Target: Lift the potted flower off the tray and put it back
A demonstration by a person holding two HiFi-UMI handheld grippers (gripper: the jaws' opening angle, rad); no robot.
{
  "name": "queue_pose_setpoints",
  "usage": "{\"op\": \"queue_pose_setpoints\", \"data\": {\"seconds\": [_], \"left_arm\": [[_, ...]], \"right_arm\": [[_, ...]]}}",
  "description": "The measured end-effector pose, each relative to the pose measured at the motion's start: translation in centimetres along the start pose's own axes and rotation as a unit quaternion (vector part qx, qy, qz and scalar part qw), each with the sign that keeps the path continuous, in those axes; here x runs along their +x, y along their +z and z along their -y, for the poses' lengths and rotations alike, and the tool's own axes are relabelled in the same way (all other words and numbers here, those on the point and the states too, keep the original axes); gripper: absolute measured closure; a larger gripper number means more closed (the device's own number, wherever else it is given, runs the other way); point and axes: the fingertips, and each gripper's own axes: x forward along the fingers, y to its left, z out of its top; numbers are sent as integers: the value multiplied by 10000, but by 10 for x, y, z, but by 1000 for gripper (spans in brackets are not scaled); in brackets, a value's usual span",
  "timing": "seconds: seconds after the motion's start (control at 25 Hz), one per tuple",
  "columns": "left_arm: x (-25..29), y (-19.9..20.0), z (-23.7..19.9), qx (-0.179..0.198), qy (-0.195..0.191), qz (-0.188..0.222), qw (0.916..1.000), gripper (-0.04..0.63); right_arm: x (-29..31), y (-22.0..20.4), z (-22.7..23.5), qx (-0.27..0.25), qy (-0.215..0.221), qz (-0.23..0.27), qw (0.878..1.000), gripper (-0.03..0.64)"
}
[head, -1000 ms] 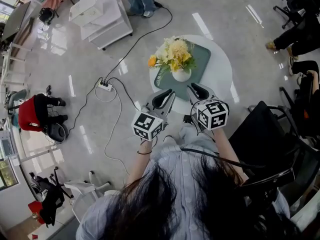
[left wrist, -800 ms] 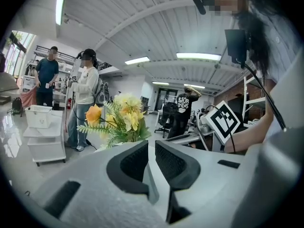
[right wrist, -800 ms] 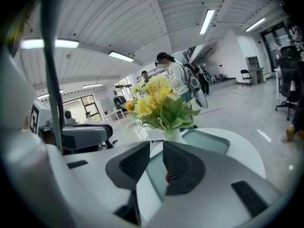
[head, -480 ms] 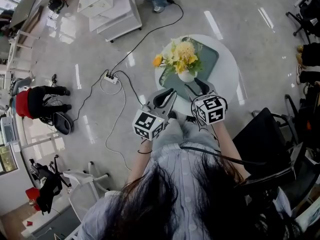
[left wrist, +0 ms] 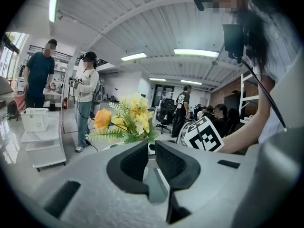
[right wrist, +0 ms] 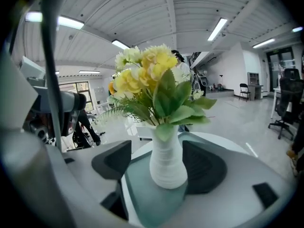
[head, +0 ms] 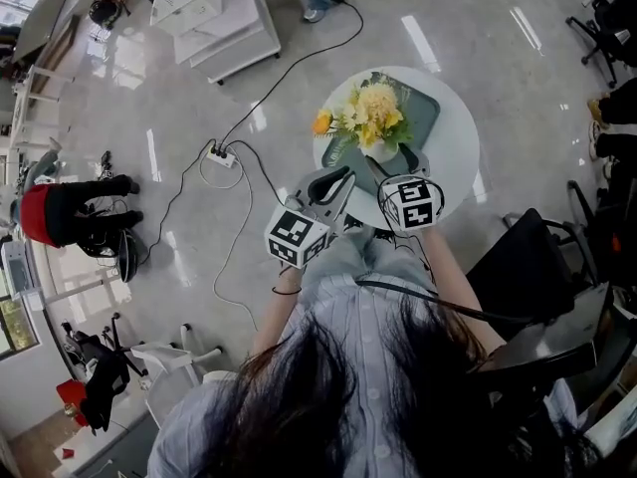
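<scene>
Straddling the potted flower (head: pixel 374 119) with my right gripper (head: pixel 395 164): the jaws have just been opening and now stand wide, with the white vase between them

- right gripper view: vase (right wrist: pixel 166 163) is upright between the jaws of the right gripper (right wrist: pixel 156 148); left jaw clearly apart from it, right jaw just beside it, no squeeze on it, so I hold nothing
- pot sits on the green tray (head: pixel 426 116), at the tray's near end; base is flat on the tray surface (right wrist: pixel 142 198)
- tray lies on the round white table (head: pixel 456 172), towards its far left part
- bouquet: yellow and cream blooms, one orange bloom on the left, green leaves hanging over the vase neck

Left gripper (head: pixel 343 177) hangs just left of the pot, over the table's near-left edge, apart from the vase. In the left gripper view its jaws (left wrist: pixel 152 146) are all but together, only a thin slit, nothing in them; the flowers (left wrist: pixel 126 122) show beyond the tips

On the floor left of the table: a power strip (head: pixel 212 154) with a black cable. White cart (head: pixel 214 18) at far left, black chair (head: pixel 518 267) at near right
</scene>
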Motion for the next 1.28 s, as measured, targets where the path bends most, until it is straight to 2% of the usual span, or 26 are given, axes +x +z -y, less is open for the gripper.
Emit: {"op": "queue_pose_setpoints", "data": {"seconds": [0.24, 0.64, 0.92, 1.08, 1.2, 1.28], "left_arm": [[-1, -2, -2, 30, -130, -36, 9999, 554], [-9, -3, -10, 6, -97, -62, 9999, 554], [-16, -6, -16, -25, -19, -98, 9999, 554], [-13, -8, -17, -17, 12, -146, 9999, 554], [-12, -8, -16, -9, 20, -149, 9999, 554], [-14, -7, -18, -10, 40, -151, 9999, 554]], "right_arm": [[18, 1, 13, -209, -312, -24, 9993, 298], [36, 13, 16, -342, -444, 47, 9984, 295], [45, 14, 21, -264, -545, 15, 9982, 296], [49, 7, 25, -405, -562, -62, 9976, 298], [47, 4, 27, -473, -629, -19, 9969, 342], [47, 6, 26, -478, -647, 65, 9967, 345]]}}
